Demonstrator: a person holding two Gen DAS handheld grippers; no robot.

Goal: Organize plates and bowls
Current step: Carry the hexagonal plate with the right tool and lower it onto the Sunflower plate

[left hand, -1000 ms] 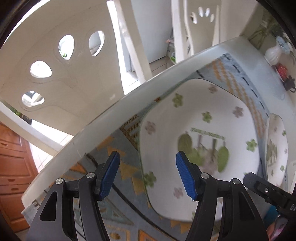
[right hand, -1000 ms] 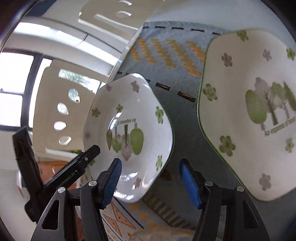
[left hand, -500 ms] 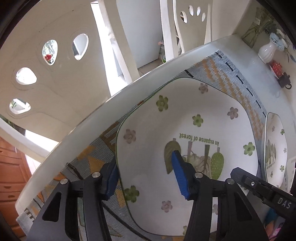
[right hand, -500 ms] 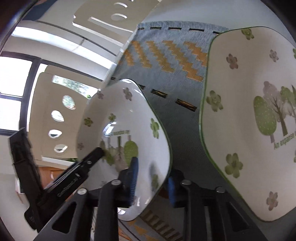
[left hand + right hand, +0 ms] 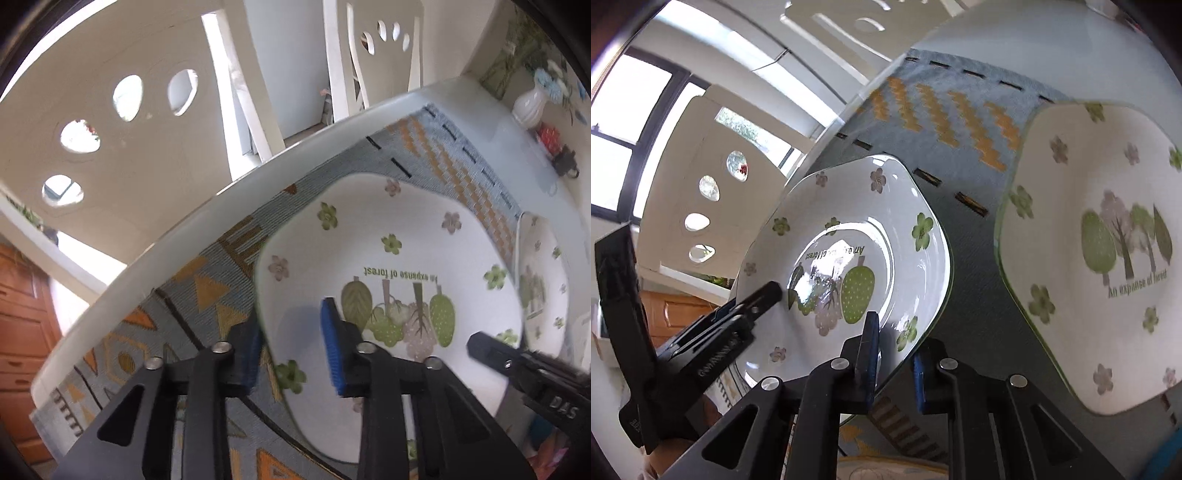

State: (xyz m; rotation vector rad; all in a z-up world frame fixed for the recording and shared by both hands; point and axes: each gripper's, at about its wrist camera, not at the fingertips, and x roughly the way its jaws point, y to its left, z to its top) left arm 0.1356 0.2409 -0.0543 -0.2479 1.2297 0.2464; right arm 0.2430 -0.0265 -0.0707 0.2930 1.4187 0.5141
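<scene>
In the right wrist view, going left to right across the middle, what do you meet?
The other gripper's black body → white chair back with oval holes → smaller flowered plate, its lower rim pinched by the right gripper → patterned table mat → larger flowered plate.

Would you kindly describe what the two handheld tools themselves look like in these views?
Both match: the left tool and right tool have matte black angular fingers with triangular cut-outs and silver rivets, tipped with ribbed blue pads. White lettering marks the black body. No sleeves or cables are visible.
</scene>
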